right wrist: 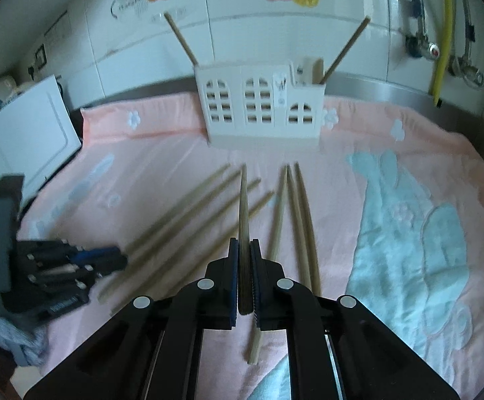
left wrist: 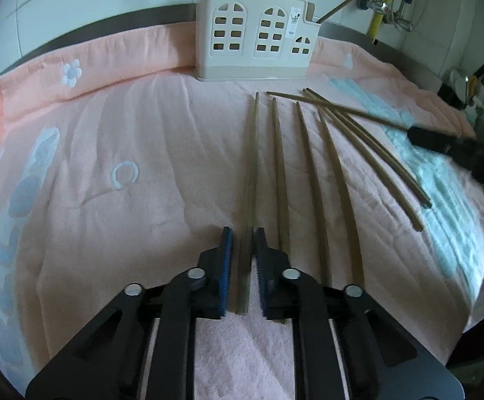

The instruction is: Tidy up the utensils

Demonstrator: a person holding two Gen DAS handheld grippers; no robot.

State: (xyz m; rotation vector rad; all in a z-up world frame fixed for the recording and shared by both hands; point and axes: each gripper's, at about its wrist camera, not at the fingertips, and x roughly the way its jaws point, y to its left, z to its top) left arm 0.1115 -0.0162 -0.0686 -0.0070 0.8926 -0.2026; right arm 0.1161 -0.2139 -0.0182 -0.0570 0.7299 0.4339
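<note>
Several wooden chopsticks [left wrist: 280, 166] lie on a pink towel [left wrist: 125, 133] in front of a cream utensil holder [left wrist: 255, 33] with window cut-outs; two chopsticks [right wrist: 343, 50] stand in it. My left gripper [left wrist: 243, 233] is low over the towel, its jaws a little apart around the near end of the leftmost chopstick [left wrist: 252, 173], not clamped. My right gripper [right wrist: 244, 243] is shut on one chopstick [right wrist: 243, 206], held pointing at the holder [right wrist: 262, 106]. The right gripper also shows in the left wrist view [left wrist: 415, 131] with its chopstick raised over the others.
A white appliance [right wrist: 25, 133] stands at the left edge of the towel. Pipes and a yellow hose [right wrist: 442, 33] run down the tiled wall at the right. The left gripper shows at the left [right wrist: 105, 260] of the right wrist view.
</note>
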